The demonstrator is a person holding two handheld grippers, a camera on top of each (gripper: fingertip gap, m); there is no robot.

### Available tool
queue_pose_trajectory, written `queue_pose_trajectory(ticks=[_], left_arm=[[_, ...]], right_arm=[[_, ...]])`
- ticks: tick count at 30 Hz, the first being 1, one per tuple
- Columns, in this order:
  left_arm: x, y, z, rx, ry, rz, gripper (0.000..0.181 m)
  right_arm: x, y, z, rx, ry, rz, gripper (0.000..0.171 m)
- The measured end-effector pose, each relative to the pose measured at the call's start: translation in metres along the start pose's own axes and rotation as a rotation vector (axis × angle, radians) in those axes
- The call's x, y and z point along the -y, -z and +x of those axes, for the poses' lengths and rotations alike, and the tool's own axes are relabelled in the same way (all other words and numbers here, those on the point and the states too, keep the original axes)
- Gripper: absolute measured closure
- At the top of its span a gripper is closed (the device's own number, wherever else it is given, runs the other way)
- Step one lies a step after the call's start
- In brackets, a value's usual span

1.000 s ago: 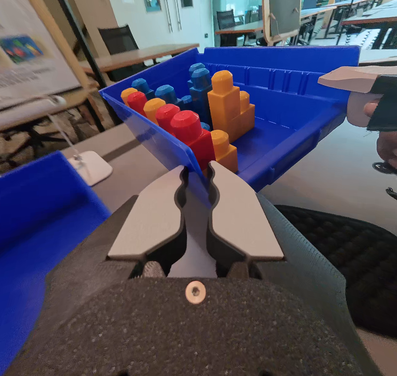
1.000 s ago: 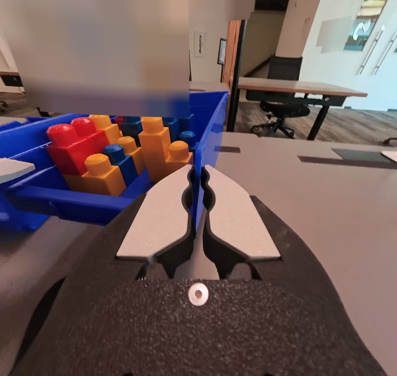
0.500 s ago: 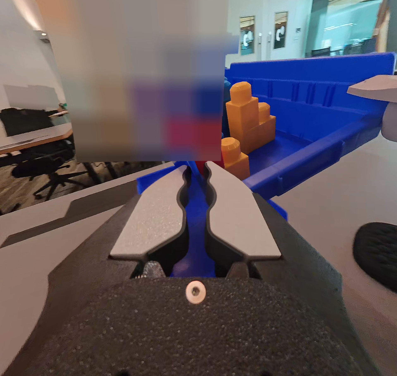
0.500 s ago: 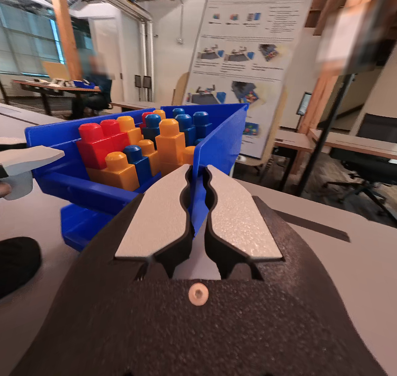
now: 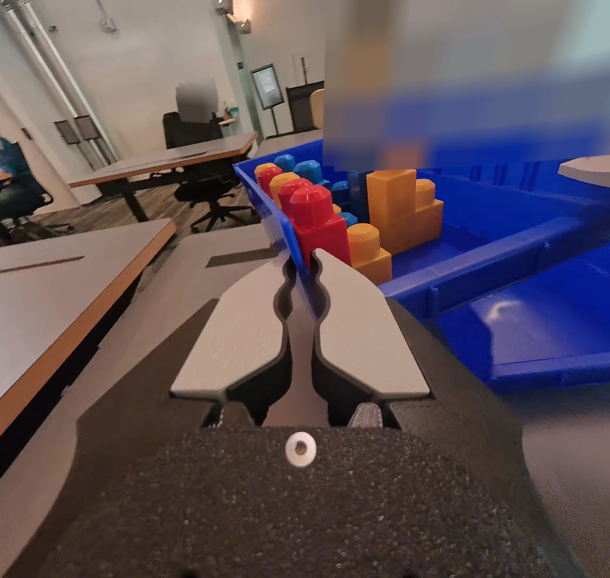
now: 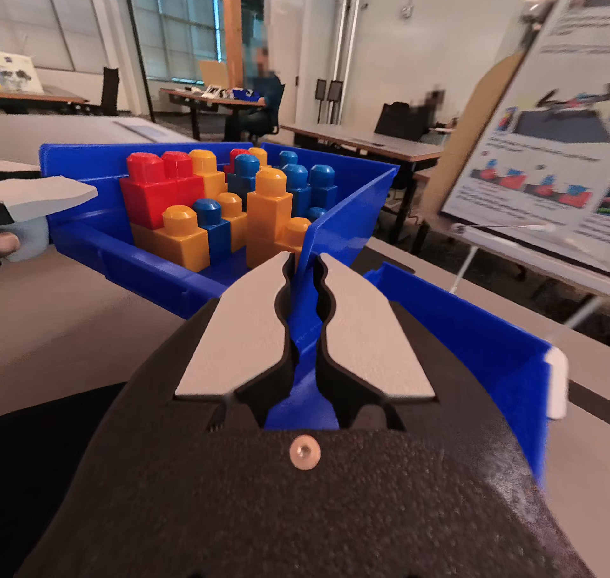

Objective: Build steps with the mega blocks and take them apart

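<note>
- My left gripper [image 5: 301, 258] is pinched onto the thin side wall of a blue bin [image 5: 462, 258], one finger outside the wall and one inside.
- My right gripper [image 6: 303, 260] is clamped the same way on the opposite side wall of that blue bin [image 6: 346, 232].
- The bin hangs between my two grippers, above the grey bench [image 6: 82, 314].
- The mega blocks [image 6: 204, 205] stand inside the bin, just ahead of my right gripper's fingertips and to their left: red, orange and blue pieces stacked in uneven steps.
- From my left gripper, a red block [image 5: 317, 222] sits just beyond the fingertips against the pinched wall, with an orange stack [image 5: 399, 209] further right.
- A second blue bin [image 6: 462, 341] lies on the bench below and to the right of my right gripper.
- A poster board [image 6: 544, 149] stands far right of my right gripper.
</note>
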State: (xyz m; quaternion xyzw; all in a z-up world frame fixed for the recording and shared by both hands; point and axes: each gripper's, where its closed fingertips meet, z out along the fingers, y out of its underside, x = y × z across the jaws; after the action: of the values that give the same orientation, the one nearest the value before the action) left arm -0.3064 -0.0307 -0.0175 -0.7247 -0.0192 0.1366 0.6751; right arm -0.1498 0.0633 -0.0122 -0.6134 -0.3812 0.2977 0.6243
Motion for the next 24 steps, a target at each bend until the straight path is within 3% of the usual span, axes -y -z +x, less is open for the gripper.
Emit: queue_pose_trajectory(ticks=[10,24], left_arm=[[-0.082,-0.011,-0.076,0.072,0.104,-0.108,0.174],[-0.123,-0.024,-0.086,0.099,0.17,-0.096,0.175]], right_arm=[[-0.068,-0.08,-0.061,0.102,0.075,-0.249,0.159],[-0.1,-0.089,-0.07,0.096,0.354,-0.384,0.154]])
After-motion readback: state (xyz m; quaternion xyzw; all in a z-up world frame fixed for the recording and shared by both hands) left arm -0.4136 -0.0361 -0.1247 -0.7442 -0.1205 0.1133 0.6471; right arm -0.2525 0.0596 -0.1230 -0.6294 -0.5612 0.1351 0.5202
